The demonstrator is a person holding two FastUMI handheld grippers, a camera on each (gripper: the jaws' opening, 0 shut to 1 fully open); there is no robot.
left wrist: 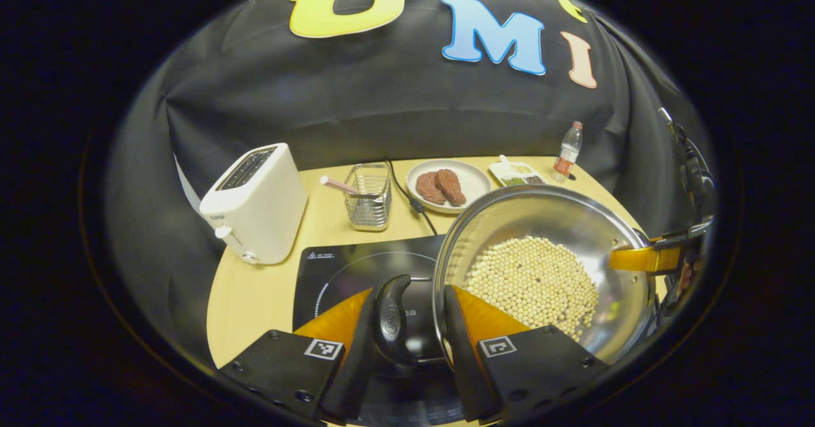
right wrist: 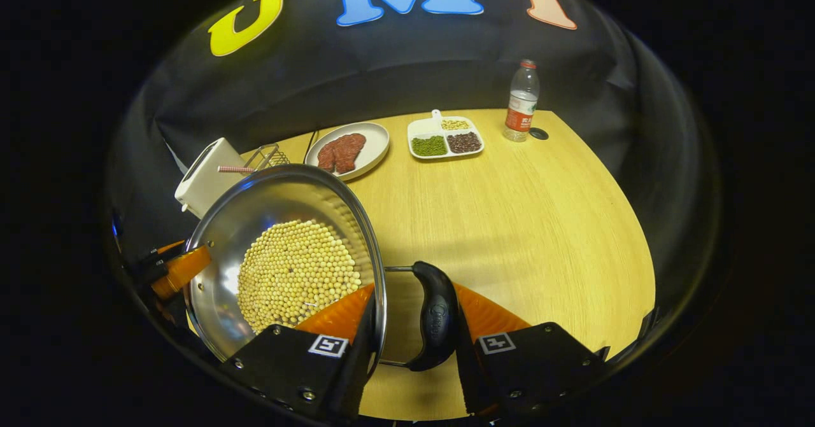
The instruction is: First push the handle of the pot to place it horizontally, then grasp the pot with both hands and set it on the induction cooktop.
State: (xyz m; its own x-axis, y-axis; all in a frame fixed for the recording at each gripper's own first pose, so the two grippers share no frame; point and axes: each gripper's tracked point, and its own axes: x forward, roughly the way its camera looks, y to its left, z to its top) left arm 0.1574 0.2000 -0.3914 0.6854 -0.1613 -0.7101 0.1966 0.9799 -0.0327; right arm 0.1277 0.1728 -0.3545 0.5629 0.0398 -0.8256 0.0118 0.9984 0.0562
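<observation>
A steel pot [left wrist: 547, 220] [right wrist: 267, 201] with pale beans [left wrist: 531, 280] [right wrist: 296, 274] in it hangs between both grippers, seemingly raised off the table. My left gripper [left wrist: 411, 300] is shut on its near black side handle [left wrist: 391, 322] and the rim, one finger inside the pot. Below that handle lies the black induction cooktop [left wrist: 344, 268], partly under the pot. My right gripper [right wrist: 414, 300] is shut on the opposite black handle [right wrist: 436, 315] and rim in the same way. Each view shows the other gripper's orange finger [left wrist: 643, 258] [right wrist: 181, 268] at the far rim.
A white toaster [left wrist: 255, 201] [right wrist: 204, 179] and a wire basket [left wrist: 369, 198] stand at the back left. Behind the pot are a plate [left wrist: 474, 175] [right wrist: 379, 140] with meat, a divided tray [left wrist: 503, 169] [right wrist: 417, 125] and a bottle [left wrist: 568, 150] [right wrist: 522, 102]. A wide bare stretch of the wooden table [right wrist: 541, 223] lies beside the pot.
</observation>
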